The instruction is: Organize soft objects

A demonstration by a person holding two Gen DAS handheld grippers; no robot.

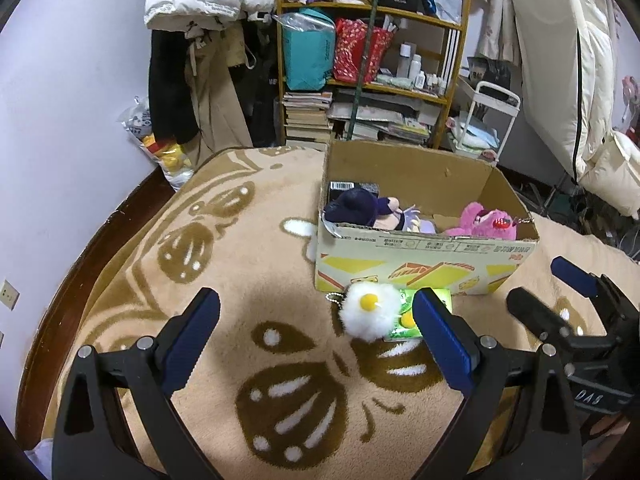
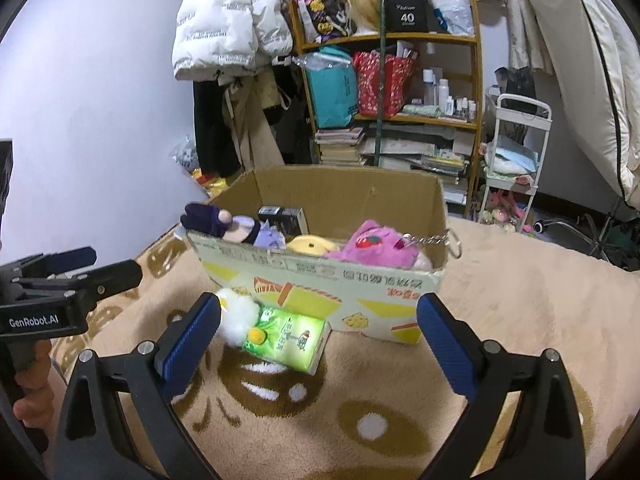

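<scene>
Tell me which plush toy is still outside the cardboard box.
The white fried-egg plush lies on the blanket in front of the box; the others sit inside.

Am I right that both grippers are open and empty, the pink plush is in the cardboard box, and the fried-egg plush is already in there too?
Not quite. The fried-egg plush is not in the cardboard box; the left wrist view shows it on the blanket just in front of the box, beside a green packet. The rest holds: the pink plush is inside, and the left gripper and right gripper have open, empty jaws.
</scene>
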